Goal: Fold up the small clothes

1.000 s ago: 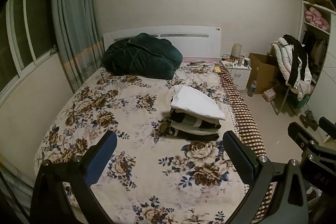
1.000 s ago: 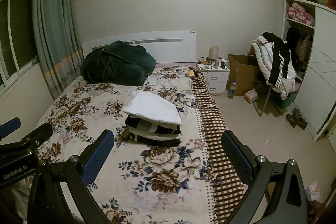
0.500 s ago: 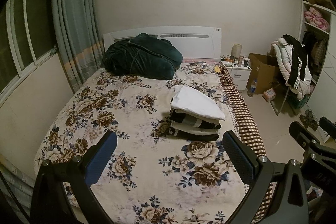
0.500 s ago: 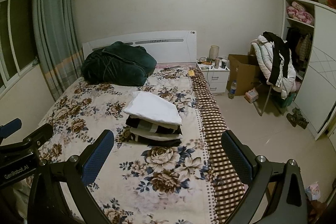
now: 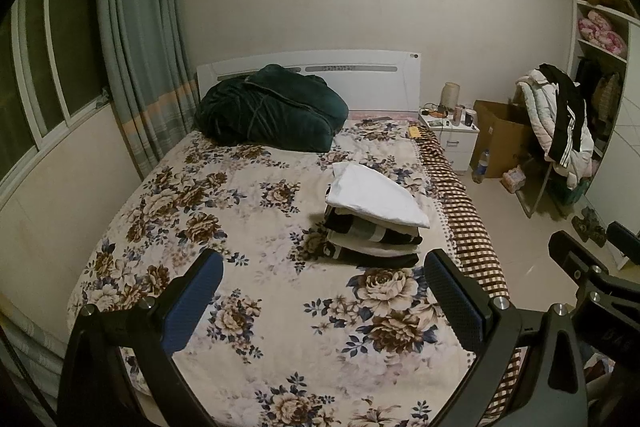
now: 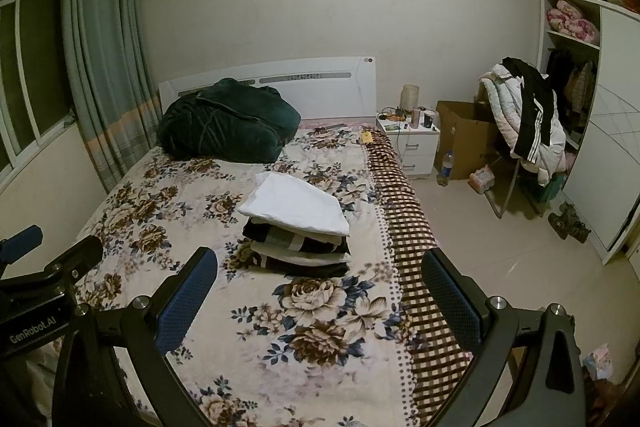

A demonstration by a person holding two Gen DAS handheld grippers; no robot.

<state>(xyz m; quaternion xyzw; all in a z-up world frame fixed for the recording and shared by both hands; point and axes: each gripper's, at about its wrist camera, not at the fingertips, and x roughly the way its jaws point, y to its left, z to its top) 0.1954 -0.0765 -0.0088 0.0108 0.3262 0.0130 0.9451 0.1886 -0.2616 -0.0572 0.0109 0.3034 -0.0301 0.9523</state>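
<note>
A stack of folded clothes (image 5: 374, 223) lies on the floral bedspread (image 5: 248, 227), with a white folded piece (image 5: 376, 193) on top and black, grey and white pieces under it. It also shows in the right wrist view (image 6: 298, 227). My left gripper (image 5: 324, 267) is open and empty, held above the foot of the bed, short of the stack. My right gripper (image 6: 320, 265) is open and empty, just right of the left one, also short of the stack. The right gripper's body shows at the left view's right edge (image 5: 588, 275).
A dark green bundled blanket (image 5: 272, 111) lies by the white headboard (image 5: 360, 71). A window and curtain (image 5: 136, 39) are on the left. A nightstand (image 6: 408, 135), cardboard box (image 6: 464, 135), a chair piled with clothes (image 6: 528, 115) and a wardrobe (image 6: 608, 131) stand to the right.
Both grippers have drifted very slightly. The stack and the bed look the same.
</note>
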